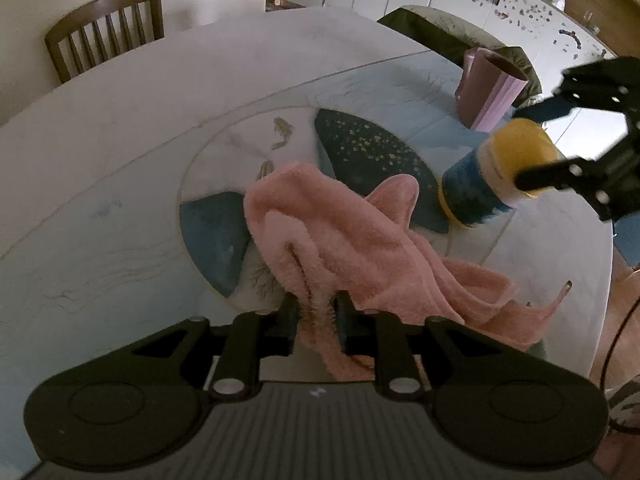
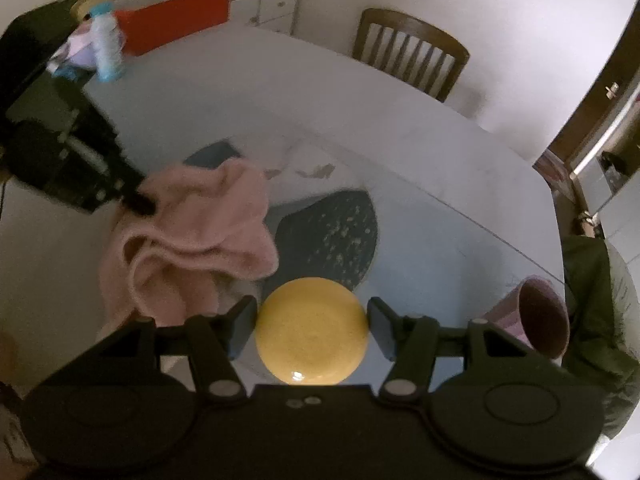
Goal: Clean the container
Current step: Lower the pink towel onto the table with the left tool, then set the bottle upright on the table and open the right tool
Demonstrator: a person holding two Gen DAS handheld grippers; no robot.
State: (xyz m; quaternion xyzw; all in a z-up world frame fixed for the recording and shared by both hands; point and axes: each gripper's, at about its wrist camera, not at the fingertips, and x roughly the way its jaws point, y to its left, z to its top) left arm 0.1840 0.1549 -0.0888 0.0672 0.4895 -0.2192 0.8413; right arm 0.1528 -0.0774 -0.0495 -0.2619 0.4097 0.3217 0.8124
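A blue container (image 1: pixel 472 190) with a yellow base and rim hangs tilted above the table at the right, and my right gripper (image 1: pixel 520 148) is shut on it. The right wrist view shows its round yellow end (image 2: pixel 312 330) filling the space between my right gripper's (image 2: pixel 312 322) two fingers. A fluffy pink towel (image 1: pixel 340 232) is bunched over the patterned round mat (image 1: pixel 224 148), with my left gripper (image 1: pixel 316 312) shut on a fold of it. In the right wrist view the towel (image 2: pixel 200 224) lies left of the container, held by the left gripper (image 2: pixel 136 200).
A pink ribbed cup (image 1: pixel 490 88) stands at the table's right edge, close to the container. Beyond the pale table (image 1: pixel 120 140) stand a wooden chair (image 1: pixel 106 28) and a seat draped with a green jacket (image 1: pixel 452 32). A red box (image 2: pixel 172 16) and a bottle (image 2: pixel 106 46) sit at the far end.
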